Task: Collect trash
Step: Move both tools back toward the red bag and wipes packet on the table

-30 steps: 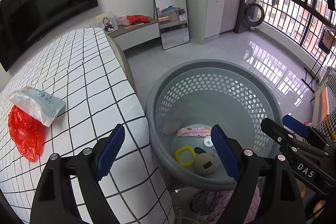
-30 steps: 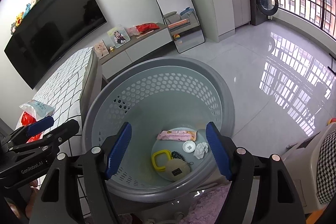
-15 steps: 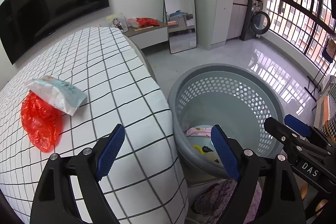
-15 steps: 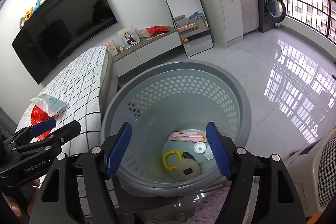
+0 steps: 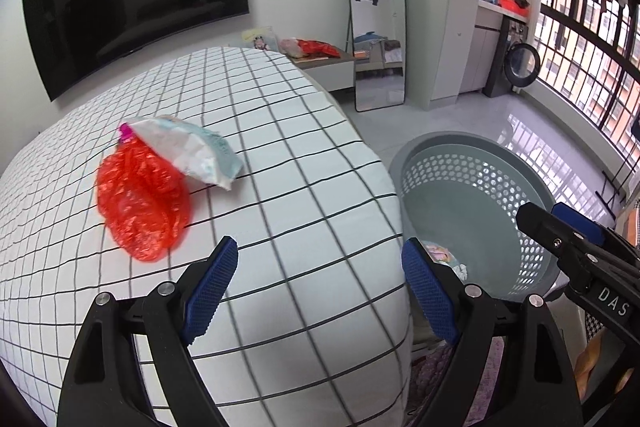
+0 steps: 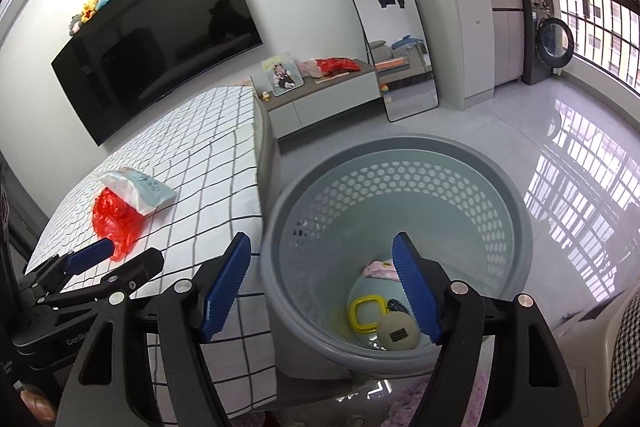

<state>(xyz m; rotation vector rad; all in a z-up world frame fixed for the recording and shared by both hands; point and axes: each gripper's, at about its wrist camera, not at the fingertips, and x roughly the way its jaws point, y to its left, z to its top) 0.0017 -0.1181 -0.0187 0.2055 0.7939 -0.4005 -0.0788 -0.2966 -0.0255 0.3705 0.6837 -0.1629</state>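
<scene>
Trash left to collect: red plastic bag and white-blue wrapper, both on the grid-sheet bed; wrapper overlaps the bag's upper edge. Grey basket sits on the floor just beside the bed, some small items already in its bottom. Bag looks thin, crinkly, very light, slippery, likely to collapse; pinch a bunched fold near its middle. Wrapper is light, flat, a bit stiffer; take it by an edge. Left tool released, empty, over the bed, bag ahead and to its left, near. Right tool released, empty, over the basket rim, trash well apart to its left.
</scene>
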